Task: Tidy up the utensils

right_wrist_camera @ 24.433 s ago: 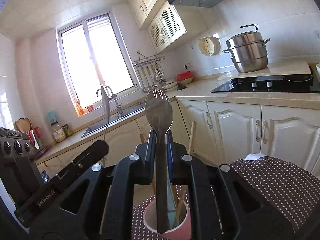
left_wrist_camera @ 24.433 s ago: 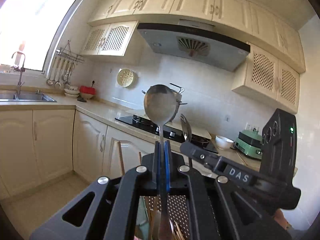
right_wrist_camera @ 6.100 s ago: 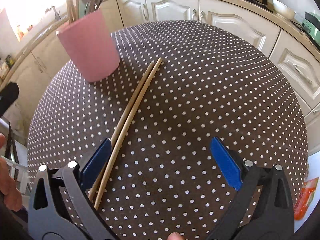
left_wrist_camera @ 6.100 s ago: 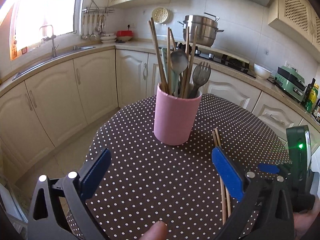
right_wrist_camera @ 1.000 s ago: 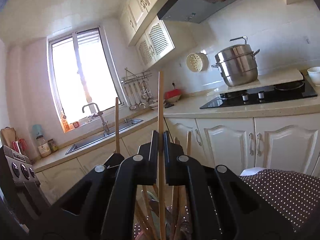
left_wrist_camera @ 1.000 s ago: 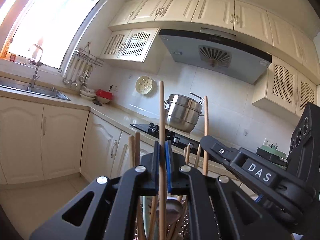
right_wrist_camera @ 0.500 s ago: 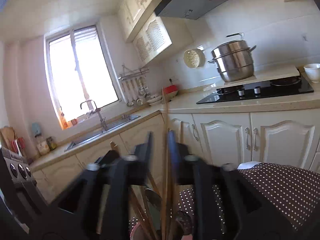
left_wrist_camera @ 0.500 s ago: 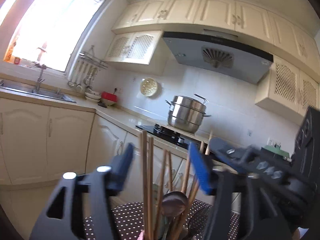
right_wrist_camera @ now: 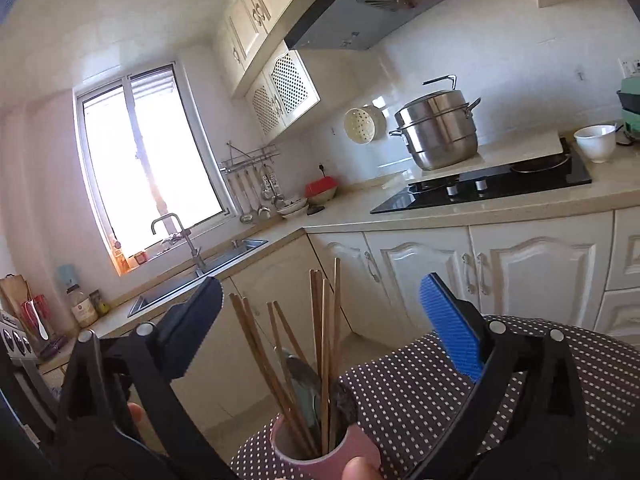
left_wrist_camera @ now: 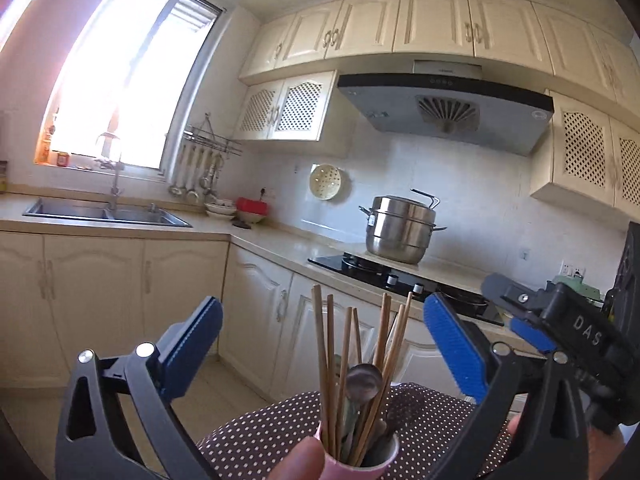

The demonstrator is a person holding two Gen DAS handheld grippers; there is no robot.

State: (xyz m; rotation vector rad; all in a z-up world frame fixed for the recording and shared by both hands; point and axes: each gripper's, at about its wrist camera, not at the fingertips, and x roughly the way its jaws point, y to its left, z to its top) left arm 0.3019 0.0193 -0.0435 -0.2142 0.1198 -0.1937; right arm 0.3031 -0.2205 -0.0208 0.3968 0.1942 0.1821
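A pink cup (left_wrist_camera: 376, 465) (right_wrist_camera: 320, 462) stands on the dotted tablecloth (left_wrist_camera: 260, 440) (right_wrist_camera: 420, 400), holding several wooden chopsticks (left_wrist_camera: 325, 364) (right_wrist_camera: 325, 340) and a metal spoon (left_wrist_camera: 363, 380) (right_wrist_camera: 301, 368). My left gripper (left_wrist_camera: 322, 312) hovers over the chopstick tips, its jaws opening wide and the pads touching nothing. My right gripper (right_wrist_camera: 320, 288) is above the same cup, its jaws also opening, with the chopsticks loose between them. The right gripper's blue fingers (left_wrist_camera: 532, 334) also show at the right edge of the left wrist view.
Behind the table runs a counter with a black hob (right_wrist_camera: 480, 190), a steel steamer pot (left_wrist_camera: 400, 228) (right_wrist_camera: 438, 130), a white bowl (right_wrist_camera: 595, 142) and a sink (left_wrist_camera: 104, 214) (right_wrist_camera: 200, 270). Cream cabinets stand below. A thumb (left_wrist_camera: 300, 460) shows at the bottom edge.
Both grippers were shut on a chopstick each; both have let go, the sticks now stand in the cup, and both grippers have drawn back and up with jaws wide.
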